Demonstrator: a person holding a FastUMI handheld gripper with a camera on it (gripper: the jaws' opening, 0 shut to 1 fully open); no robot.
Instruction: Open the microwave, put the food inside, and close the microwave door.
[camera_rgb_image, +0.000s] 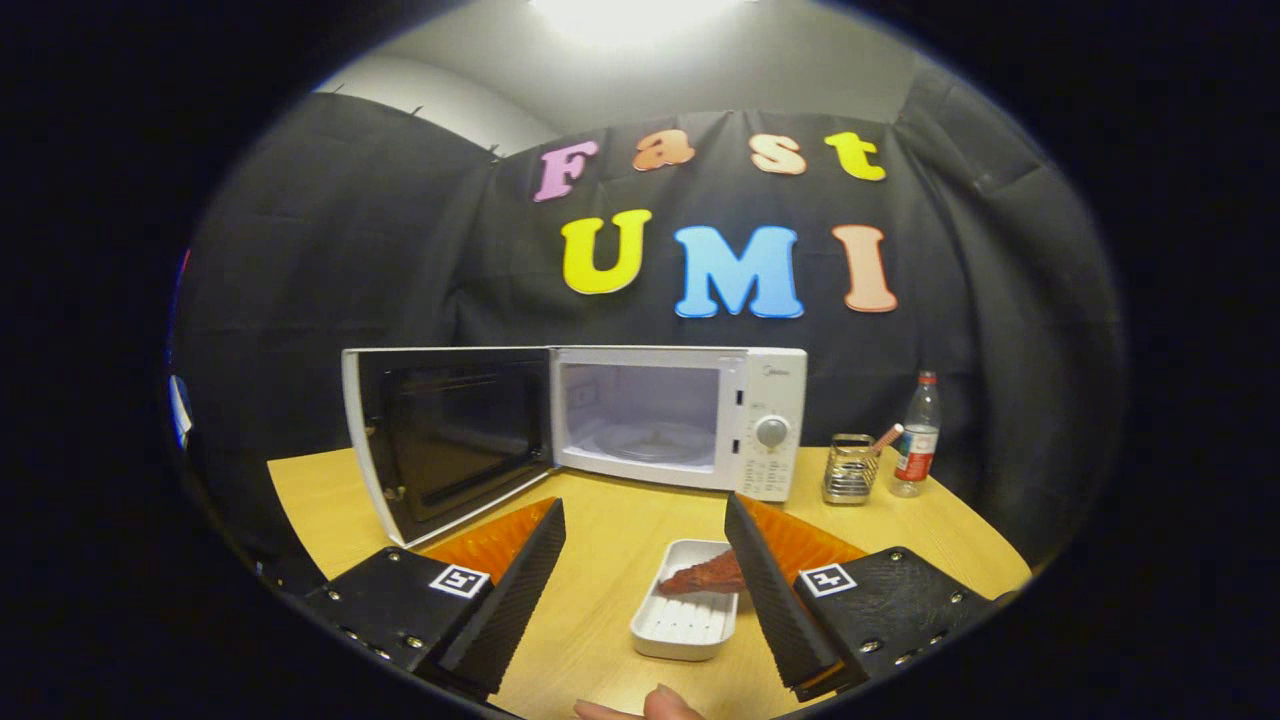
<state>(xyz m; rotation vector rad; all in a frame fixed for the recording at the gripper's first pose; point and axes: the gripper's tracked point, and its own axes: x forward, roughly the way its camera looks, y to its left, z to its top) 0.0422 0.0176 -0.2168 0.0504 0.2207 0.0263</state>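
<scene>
1. Gripper (645, 530) spread wide, clamped on nothing, hovering over the table (600, 530) in front of the microwave (680, 420).
2. Microwave door (445, 440) already swung fully open to the left of the microwave, cavity with glass turntable (645, 440) exposed; opening step looks done.
3. White tray (685, 610) with reddish-brown food (705, 575) lying on the table well in front of the microwave, between the fingers but crowded against the right one (765, 585), which overlaps the food's end.
4. Risk of an off-centre grab: closing from here could shove the tray sideways or pinch one rim only, tipping it and sliding the food out.
5. Risk of crushing or smearing the food if the right finger closes on the food rather than on the tray wall.
6. Risk of a weak hold: shallow, smooth-looking tray, likely to twist or droop during the lift toward the microwave.
7. Risk of clipping the microwave's lower sill or the open door on the way in, with a spill on the table.
8. Fingertips of a person (650, 705) at the table edge, farther from the microwave than the tray; possible bump if the gripper pulls back.
9. Mesh holder (850, 470) and bottle (917, 435) to the right of the microwave, well clear of the likely path.
</scene>
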